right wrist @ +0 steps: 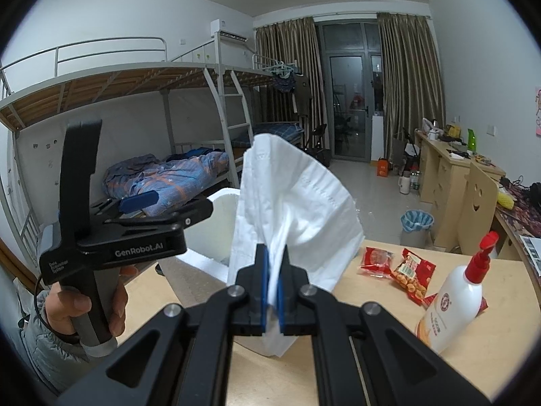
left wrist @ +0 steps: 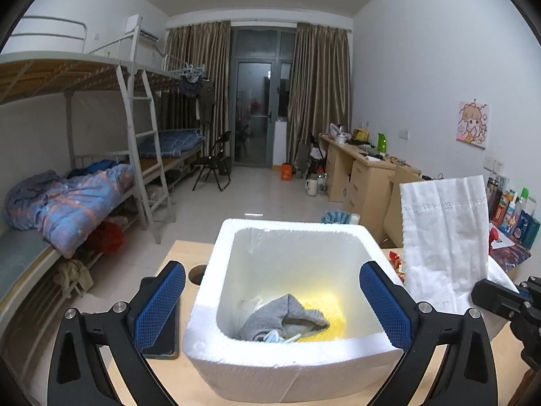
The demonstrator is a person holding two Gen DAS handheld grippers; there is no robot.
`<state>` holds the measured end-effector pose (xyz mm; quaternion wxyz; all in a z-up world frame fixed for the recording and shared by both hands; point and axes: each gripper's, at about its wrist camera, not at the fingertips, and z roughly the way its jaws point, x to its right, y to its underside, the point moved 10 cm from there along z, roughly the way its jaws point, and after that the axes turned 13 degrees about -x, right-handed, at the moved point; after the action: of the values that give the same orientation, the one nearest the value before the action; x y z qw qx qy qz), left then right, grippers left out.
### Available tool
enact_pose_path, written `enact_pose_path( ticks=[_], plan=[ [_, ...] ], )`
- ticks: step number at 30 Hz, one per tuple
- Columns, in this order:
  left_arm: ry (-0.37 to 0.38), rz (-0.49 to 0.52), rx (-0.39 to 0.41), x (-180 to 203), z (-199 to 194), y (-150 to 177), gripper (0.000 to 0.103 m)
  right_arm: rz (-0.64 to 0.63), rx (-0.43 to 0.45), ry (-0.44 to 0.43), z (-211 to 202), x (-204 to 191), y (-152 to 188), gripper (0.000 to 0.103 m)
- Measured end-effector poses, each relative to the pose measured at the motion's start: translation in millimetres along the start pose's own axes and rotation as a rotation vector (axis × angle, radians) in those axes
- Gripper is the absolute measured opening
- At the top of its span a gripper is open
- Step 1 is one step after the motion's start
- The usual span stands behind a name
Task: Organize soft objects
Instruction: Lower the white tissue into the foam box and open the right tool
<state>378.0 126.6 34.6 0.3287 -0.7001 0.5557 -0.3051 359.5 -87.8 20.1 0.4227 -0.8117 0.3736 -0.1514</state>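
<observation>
R gripper point(right wrist: 273, 289) pinches white tissue point(right wrist: 297, 209) upright btwn pads; L gripper point(left wrist: 270, 308) spread wide over foam box point(left wrist: 236, 365).

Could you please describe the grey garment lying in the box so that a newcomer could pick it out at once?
Start at the light wooden table and find the big white foam box standing on it. At its bottom lies a crumpled grey fabric garment, resting on a yellow cloth. It is the only grey item there; its neighbours are yellow, white or pale blue.

Dim cool indoor light, sharp focus, dark fisheye-warped corners
</observation>
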Motion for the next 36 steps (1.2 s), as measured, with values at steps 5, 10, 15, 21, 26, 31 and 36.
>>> enact_pose_path(
  ticks=[5,10,15,21,26,31,36],
  plan=[
    [-0.013,0.011,0.011,-2.0,-9.5,4.0,0.103,-0.009,-0.004,0.007,0.6,-3.4,0.2,0.007],
    [-0.022,-0.01,0.038,-14.1,-24.9,5.0,0.103,-0.012,-0.005,0.012,1.2,-6.5,-3.3,0.007],
    [-0.066,-0.012,0.045,-30.6,-36.0,9.6,0.103,-0.023,-0.004,0.008,3.3,-13.0,-7.0,0.007],
    [-0.09,-0.02,0.05,-50.5,-50.6,20.8,0.103,-0.039,-0.011,-0.007,12.8,-25.6,-15.4,0.007],
    [-0.111,-0.051,0.06,-68.2,-64.4,27.1,0.103,-0.056,-0.007,-0.026,18.8,-36.2,-23.4,0.007],
    [-0.133,-0.063,0.06,-75.9,-71.6,34.1,0.103,-0.062,-0.01,-0.041,27.6,-44.2,-30.3,0.007],
    [-0.173,-0.056,0.051,-81.9,-71.6,39.5,0.103,-0.064,-0.02,-0.053,36.7,-50.3,-31.5,0.007]
  ],
)
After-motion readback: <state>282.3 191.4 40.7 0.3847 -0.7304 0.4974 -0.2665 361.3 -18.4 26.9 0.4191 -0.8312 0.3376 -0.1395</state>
